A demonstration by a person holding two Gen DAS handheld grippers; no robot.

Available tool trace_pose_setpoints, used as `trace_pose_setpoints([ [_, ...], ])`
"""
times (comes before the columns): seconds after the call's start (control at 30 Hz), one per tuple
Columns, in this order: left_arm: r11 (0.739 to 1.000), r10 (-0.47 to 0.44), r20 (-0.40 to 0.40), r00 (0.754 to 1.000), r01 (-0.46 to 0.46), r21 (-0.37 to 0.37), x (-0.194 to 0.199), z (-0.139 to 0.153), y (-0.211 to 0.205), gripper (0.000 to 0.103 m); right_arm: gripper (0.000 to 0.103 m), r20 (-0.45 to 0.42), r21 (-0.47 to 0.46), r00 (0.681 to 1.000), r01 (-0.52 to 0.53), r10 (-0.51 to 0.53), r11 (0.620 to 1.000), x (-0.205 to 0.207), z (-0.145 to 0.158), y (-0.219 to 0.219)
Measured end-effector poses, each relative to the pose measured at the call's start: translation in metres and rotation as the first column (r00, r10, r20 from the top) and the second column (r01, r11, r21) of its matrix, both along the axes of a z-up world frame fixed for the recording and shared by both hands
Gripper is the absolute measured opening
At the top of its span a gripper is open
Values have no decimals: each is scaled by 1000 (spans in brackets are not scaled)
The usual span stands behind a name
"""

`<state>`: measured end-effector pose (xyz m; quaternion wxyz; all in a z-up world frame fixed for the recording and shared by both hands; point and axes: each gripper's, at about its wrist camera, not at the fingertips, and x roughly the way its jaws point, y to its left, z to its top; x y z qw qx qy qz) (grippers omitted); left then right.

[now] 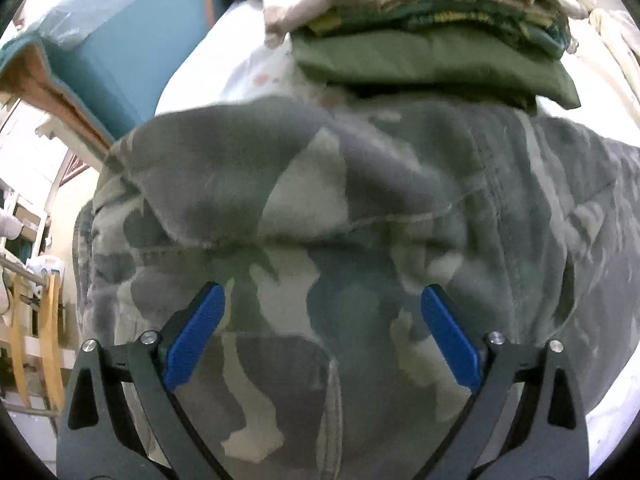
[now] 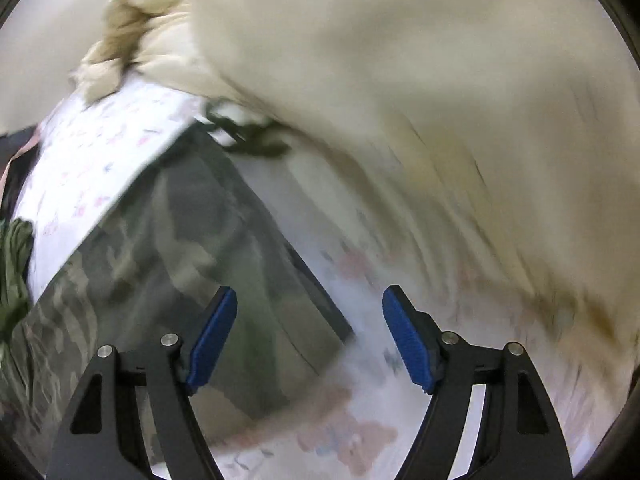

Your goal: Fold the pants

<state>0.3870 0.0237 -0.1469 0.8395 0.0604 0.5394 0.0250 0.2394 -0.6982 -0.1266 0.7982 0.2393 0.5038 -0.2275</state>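
Camouflage pants (image 1: pixel 328 240) lie spread across a white sheet with a faint floral print (image 2: pixel 92 160), filling most of the left wrist view, with a fold ridge running across the middle and a patch pocket (image 1: pixel 280 400) nearest the camera. The left gripper (image 1: pixel 322 312) hovers over the near part of the pants with its blue-padded jaws wide apart and nothing between them. The right gripper (image 2: pixel 310 312) is also spread wide and holds nothing; its left finger sits over the pants' edge, its right finger over bare sheet, though that view is motion-blurred.

Just beyond the far edge of the pants stands a stack of folded clothes (image 1: pixel 432 40): an olive green piece at the bottom, a patterned green one above it, and beige fabric on top. In the right wrist view a large cream cloth (image 2: pixel 400 80) is heaped on the far right, close to the pants' far corner. A teal board (image 1: pixel 120 52) stands far left.
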Motion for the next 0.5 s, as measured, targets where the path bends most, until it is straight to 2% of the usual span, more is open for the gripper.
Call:
trace_pose_setpoints([
  [0.03, 1000, 3, -10, 1000, -3, -7, -3, -3, 4, 97, 77, 11, 76, 1000, 3, -4, 997, -4, -12, -1],
  [0.1, 1000, -11, -58, 998, 11, 0, -9, -15, 4, 98, 76, 47, 158, 999, -12, 4, 987, -5, -26, 1],
  [0.13, 1000, -16, -74, 997, 17, 6, -11, -21, 6, 98, 67, 73, 164, 997, -28, 16, 986, -4, -27, 4],
  [0.17, 1000, -28, -86, 996, 29, 5, -14, -27, 8, 98, 44, 83, 154, 996, -35, 22, 988, -3, -29, 8],
  [0.2, 999, -35, -81, 996, 35, -6, -14, -30, 12, 98, 26, 100, 156, 995, -27, 12, 987, -4, -27, 9],
  [0.23, 999, -38, -81, 996, 37, -12, -12, -32, 15, 98, 13, 118, 177, 993, -20, -1, 984, -6, -24, 12],
  [0.33, 999, -30, -97, 995, 29, -18, -11, -32, 18, 98, 9, 152, 48, 987, -59, 51, 997, -13, 8, 24],
  [0.37, 999, -31, -93, 995, 30, -14, -12, -31, 18, 98, 4, 171, 17, 984, -48, 44, 999, -17, 20, 23],
  [0.43, 999, -32, -87, 996, 31, -11, -5, -29, 19, 98, 3, 201, 5, 979, -2, 1, 1000, -33, 38, 12],
  [0.5, 999, -35, -76, 996, 35, -7, -2, -26, 16, 98, 3, 171, 18, 984, 44, -47, 999, -39, 29, 3],
])
